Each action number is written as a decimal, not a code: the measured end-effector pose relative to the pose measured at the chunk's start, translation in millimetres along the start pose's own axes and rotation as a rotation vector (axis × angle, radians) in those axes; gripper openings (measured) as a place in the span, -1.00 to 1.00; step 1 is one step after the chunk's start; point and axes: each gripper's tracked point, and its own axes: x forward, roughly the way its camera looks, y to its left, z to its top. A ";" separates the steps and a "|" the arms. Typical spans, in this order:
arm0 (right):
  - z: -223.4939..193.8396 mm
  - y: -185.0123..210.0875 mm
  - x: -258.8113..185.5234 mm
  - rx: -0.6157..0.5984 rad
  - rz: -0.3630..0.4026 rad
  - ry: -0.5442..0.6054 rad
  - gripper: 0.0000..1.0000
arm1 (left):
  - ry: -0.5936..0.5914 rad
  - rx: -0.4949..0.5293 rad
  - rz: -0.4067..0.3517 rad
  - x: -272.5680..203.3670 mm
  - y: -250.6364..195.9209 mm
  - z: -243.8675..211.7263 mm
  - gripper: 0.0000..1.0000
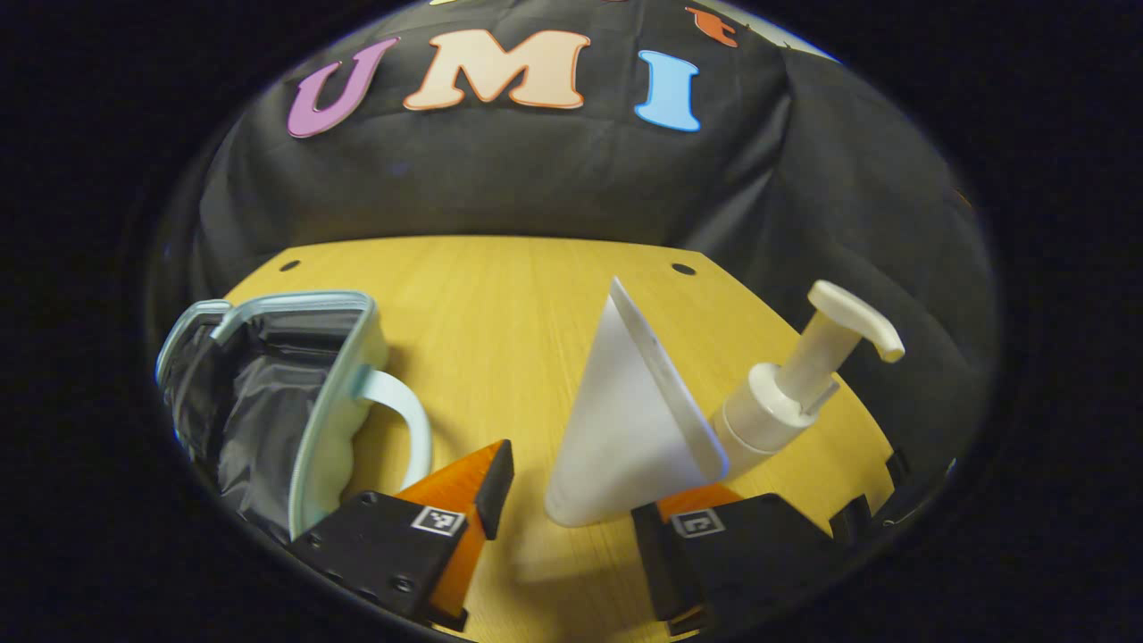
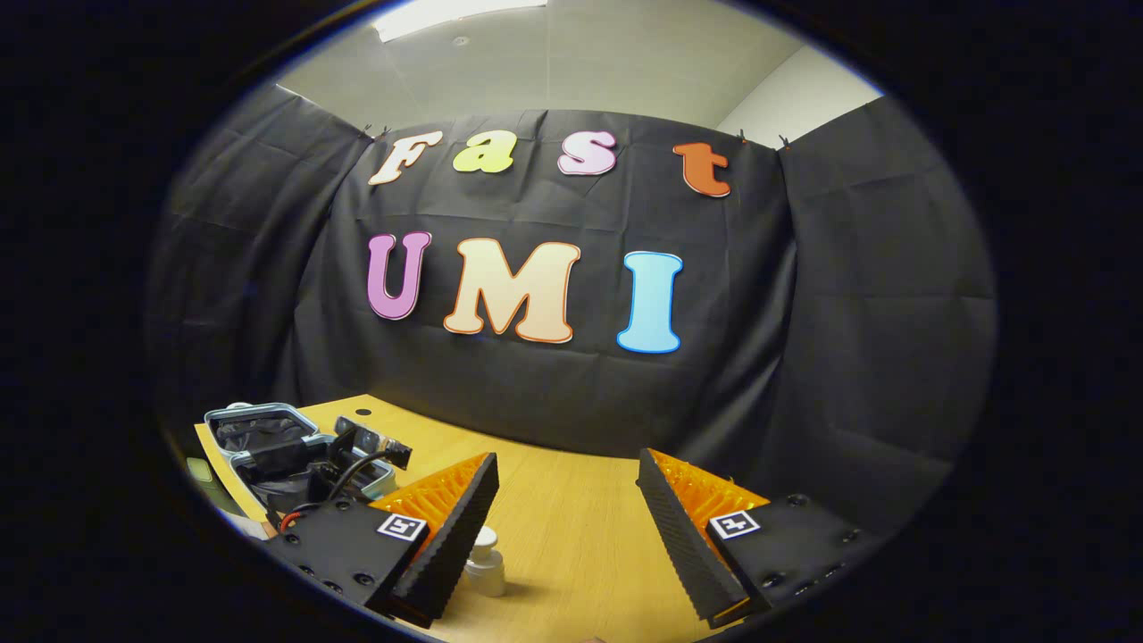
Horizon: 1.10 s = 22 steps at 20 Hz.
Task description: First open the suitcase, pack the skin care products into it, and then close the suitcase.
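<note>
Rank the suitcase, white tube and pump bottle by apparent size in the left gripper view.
1. suitcase, open, partly cut off
2. white tube
3. pump bottle, partly hidden behind the tube
Nearness to the camera makes true sizes unsure.

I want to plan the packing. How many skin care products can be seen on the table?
2. A white tube stands between the left gripper fingers, and a pump bottle stands just behind it on the table. The open suitcase is at the left; others may be hidden.
</note>
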 end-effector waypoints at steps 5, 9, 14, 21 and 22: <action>-13.3 22.9 17.2 -0.008 0.005 0.007 0.97 | 0.004 0.049 -0.051 -16.6 -3.8 12.1 -0.36; -44.2 43.5 32.6 -0.015 0.034 0.060 0.97 | -0.051 0.035 -0.063 -51.4 0.7 46.1 -0.38; -89.2 67.9 43.9 0.044 0.052 0.145 0.98 | -0.108 0.069 -0.029 -95.5 26.8 87.4 -0.31; -159.0 80.4 60.8 0.009 0.014 0.250 0.98 | -0.150 0.036 0.034 -139.8 73.6 120.6 -0.38; -173.1 80.8 62.2 -0.001 0.010 0.276 0.98 | -0.151 0.036 0.047 -144.4 81.5 122.7 -0.38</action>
